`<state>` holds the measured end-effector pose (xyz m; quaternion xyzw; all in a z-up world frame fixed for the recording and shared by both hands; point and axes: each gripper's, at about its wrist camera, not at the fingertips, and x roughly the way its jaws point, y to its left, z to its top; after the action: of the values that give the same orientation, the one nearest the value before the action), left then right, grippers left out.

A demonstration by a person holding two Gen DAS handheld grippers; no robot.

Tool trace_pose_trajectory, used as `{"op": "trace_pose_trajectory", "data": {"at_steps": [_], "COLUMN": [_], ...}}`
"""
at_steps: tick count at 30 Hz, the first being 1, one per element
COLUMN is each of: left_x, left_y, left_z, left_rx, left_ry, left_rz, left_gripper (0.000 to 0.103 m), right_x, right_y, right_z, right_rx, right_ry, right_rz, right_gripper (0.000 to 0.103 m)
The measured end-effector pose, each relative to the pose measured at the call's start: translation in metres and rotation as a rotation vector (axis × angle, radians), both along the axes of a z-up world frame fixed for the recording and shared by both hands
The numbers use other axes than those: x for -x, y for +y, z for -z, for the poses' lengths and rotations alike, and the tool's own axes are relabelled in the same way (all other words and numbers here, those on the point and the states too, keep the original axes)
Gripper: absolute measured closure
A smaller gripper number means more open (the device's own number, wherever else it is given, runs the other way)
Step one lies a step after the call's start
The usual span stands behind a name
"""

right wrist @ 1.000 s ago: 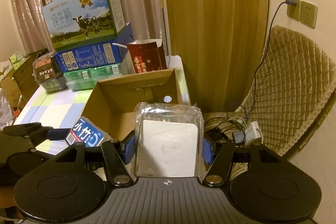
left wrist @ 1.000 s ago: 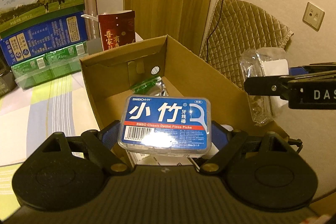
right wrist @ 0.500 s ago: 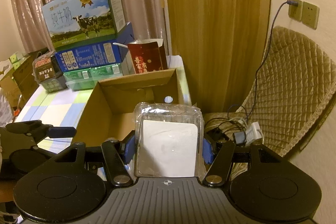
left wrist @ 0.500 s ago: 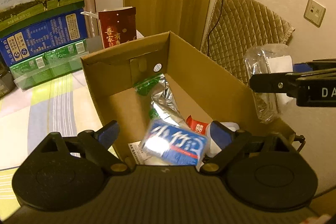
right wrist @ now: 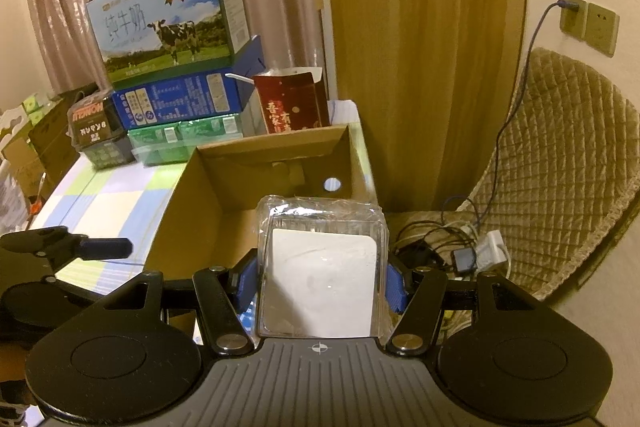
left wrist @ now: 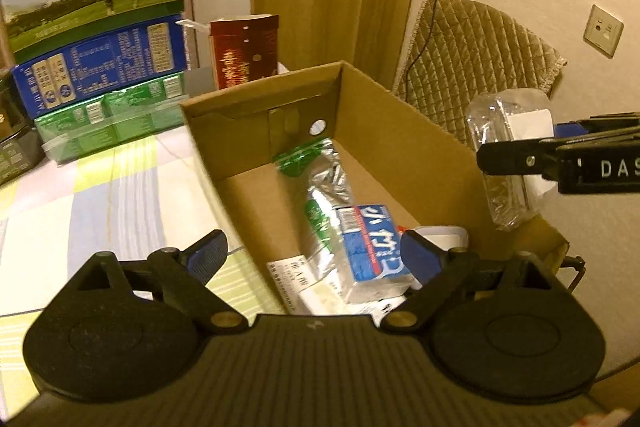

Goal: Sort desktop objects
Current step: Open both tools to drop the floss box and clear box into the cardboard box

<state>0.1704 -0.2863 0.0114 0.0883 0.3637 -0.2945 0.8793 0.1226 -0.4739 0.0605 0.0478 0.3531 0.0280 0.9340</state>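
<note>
Cardboard box [left wrist: 404, 131] on the counter [left wrist: 100, 195] holds one blue floss box [left wrist: 370, 243] beside a foil packet [left wrist: 324, 187]; left gripper [left wrist: 314, 255] jaws released, right gripper [right wrist: 320, 281] clenched on a clear packet [right wrist: 320, 267].

The left gripper [left wrist: 314, 253] has its two blue-padded fingers spread wide apart with nothing between them. The right gripper [right wrist: 320, 279] is level, its fingers [right wrist: 245, 283] pressed against both sides of a clear plastic packet [right wrist: 320, 267], holding it upright.
</note>
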Motion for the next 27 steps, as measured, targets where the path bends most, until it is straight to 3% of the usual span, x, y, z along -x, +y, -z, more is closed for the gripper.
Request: {"op": "trace_pose_trajectory", "data": {"at_steps": [18,21,27], "left_x": [-0.003,-0.003,0.001], "left_y": [0.042,0.045,0.05], "left_z": [-0.001,-0.001,-0.002], "left_rx": [0.031,0.032,0.04], "left_ry": [0.003,0.002,0.0], "left_rz": [-0.077,-0.079,-0.084], "left_gripper": [0.01,0.01,0.009], "right_x": [-0.037,-0.04,-0.031], "right_y": [0.021,0.022,0.019], "right_z": [0.018,0.013,0.006], "right_rx": [-0.023,-0.045,-0.046], "right_ry": [0.054,0.029,0.006], "right_rz": [-0.045,-0.049,-0.027], "right_gripper": [0.044,0.025,0.023]}}
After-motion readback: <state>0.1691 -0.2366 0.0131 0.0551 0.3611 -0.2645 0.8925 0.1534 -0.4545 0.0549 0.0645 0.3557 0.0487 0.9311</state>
